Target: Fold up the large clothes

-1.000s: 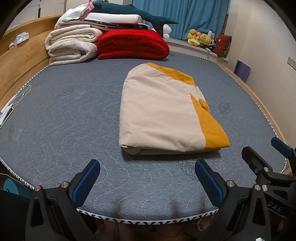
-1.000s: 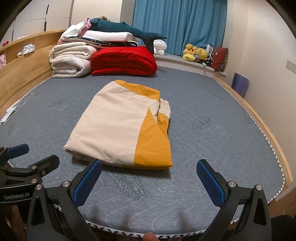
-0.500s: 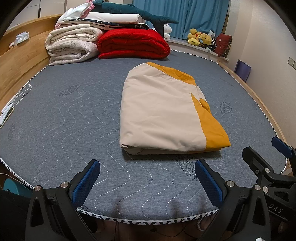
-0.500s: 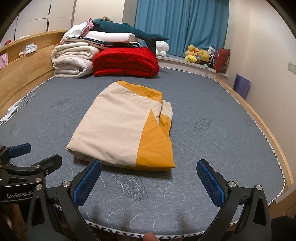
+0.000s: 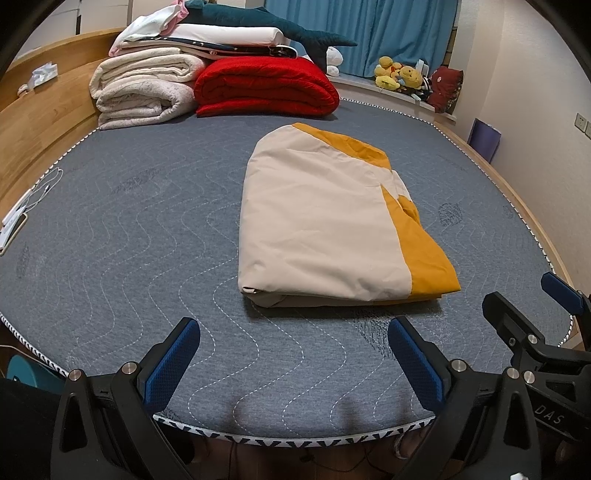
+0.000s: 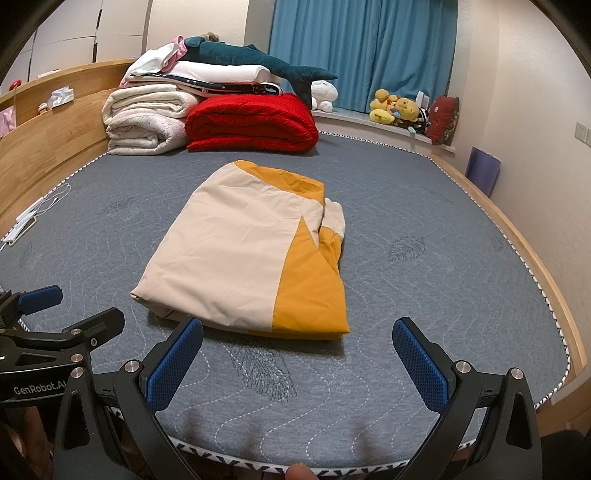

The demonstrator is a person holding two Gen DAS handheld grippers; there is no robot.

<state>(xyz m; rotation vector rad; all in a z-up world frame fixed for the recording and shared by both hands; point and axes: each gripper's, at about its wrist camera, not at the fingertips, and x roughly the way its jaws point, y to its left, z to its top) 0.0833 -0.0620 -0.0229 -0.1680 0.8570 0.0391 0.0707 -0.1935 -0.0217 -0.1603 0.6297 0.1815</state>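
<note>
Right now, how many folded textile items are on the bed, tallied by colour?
Cream and orange folded garment: 1
Red quilt: 1
Cream blankets, rolled: 2
White folded bedding: 1, perhaps more; the pile's layers overlap
Total: 5 at least

The folded garment (image 5: 325,225) hides its own under layers; only a thin grey edge peeks out at the near end. The right gripper (image 5: 554,321) is cut off by the right edge of the left view. The left gripper (image 6: 55,314) is cut off by the left edge of the right view. The small things (image 5: 14,221) far left on the bed (image 5: 129,240) are too small to tell.
</note>
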